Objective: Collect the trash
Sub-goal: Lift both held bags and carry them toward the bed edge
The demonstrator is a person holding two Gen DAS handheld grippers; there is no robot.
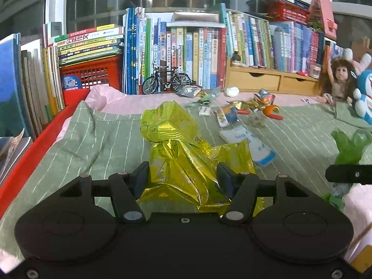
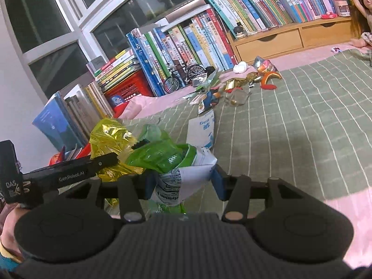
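A crumpled yellow foil bag (image 1: 176,153) stands between the fingers of my left gripper (image 1: 183,179), whose pads press on it from both sides. The right wrist view shows the same yellow bag (image 2: 109,139) at the left gripper's fingers (image 2: 102,160). My right gripper (image 2: 183,181) is shut on a white printed wrapper (image 2: 186,176) bunched with a green plastic bag (image 2: 158,155), held above the bed. That green bag (image 1: 348,148) appears at the right edge of the left wrist view. A white-and-blue packet (image 1: 253,144) lies flat just beyond. Several small wrappers (image 1: 232,111) and orange peel (image 1: 270,110) lie farther back.
A green striped cover (image 1: 93,151) spreads over the bed. Rows of books, a red crate (image 1: 93,74), a model bicycle (image 1: 166,81) and a wooden drawer unit (image 1: 255,80) line the far side. A doll (image 1: 337,81) and a blue plush toy (image 1: 365,97) sit at the right.
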